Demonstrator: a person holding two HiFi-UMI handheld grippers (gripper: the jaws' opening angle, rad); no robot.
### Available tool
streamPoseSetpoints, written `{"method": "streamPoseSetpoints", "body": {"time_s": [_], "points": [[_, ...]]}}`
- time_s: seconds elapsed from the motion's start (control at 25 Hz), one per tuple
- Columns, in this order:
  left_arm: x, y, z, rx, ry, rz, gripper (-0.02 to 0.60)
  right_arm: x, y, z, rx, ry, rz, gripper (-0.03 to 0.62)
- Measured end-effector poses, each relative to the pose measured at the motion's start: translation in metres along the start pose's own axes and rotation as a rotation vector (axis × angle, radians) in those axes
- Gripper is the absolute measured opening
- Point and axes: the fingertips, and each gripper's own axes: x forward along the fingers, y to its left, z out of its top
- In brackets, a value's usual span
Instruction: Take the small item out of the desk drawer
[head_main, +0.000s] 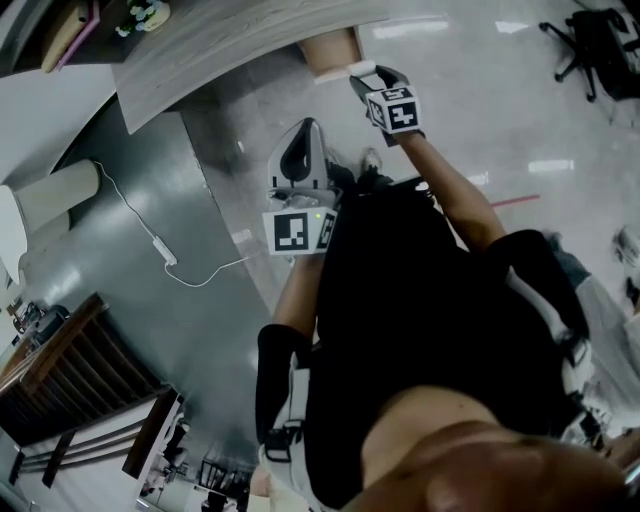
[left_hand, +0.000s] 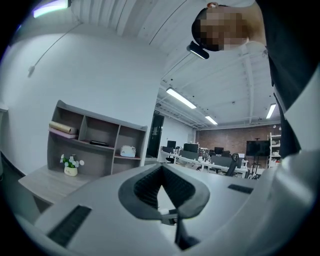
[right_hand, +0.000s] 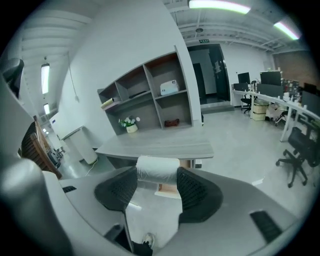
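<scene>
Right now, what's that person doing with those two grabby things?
A person stands on the shiny floor in front of a grey desk, holding a tool in each hand. The right tool is shut on a small white wrapped item, up in the air and away from the desk. The left tool is shut and empty, held close to the body.

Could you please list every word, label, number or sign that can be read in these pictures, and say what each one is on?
No text here can be read.
Small sign above the doorway: too small to read.
White box on the shelf: any print on it is too small to read.
Left marker cube and right marker cube: black and white square patterns only, no letters or numbers.
</scene>
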Motion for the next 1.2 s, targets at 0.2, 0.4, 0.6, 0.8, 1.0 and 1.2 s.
{"method": "streamPoseSetpoints", "body": {"time_s": [0.2, 0.4, 0.6, 0.8, 1.0, 1.2], "points": [[-0.012, 0.003, 0.004, -0.009, -0.005, -0.017, -0.002, -0.041, 0.021, 0.021, 0.0, -0.075, 0.008, 0.247], [-0.02, 0.017, 0.011, -0.034, -0.021, -0.025, -0.002, -0.073, 0.045, 0.046, -0.009, -0.151, 0.011, 0.247], [-0.031, 0.03, 0.012, -0.035, -0.025, -0.036, -0.002, -0.111, 0.073, 0.069, -0.026, -0.242, 0.011, 0.247], [-0.038, 0.041, 0.014, -0.052, -0.036, -0.038, -0.002, -0.152, 0.101, 0.085, -0.04, -0.332, 0.017, 0.247], [-0.046, 0.05, 0.0, -0.031, -0.006, -0.044, -0.002, -0.186, 0.128, 0.089, -0.066, -0.389, 0.041, 0.247], [-0.047, 0.046, 0.005, -0.052, -0.022, -0.048, -0.002, -0.201, 0.139, 0.083, -0.074, -0.399, 0.056, 0.247]]}}
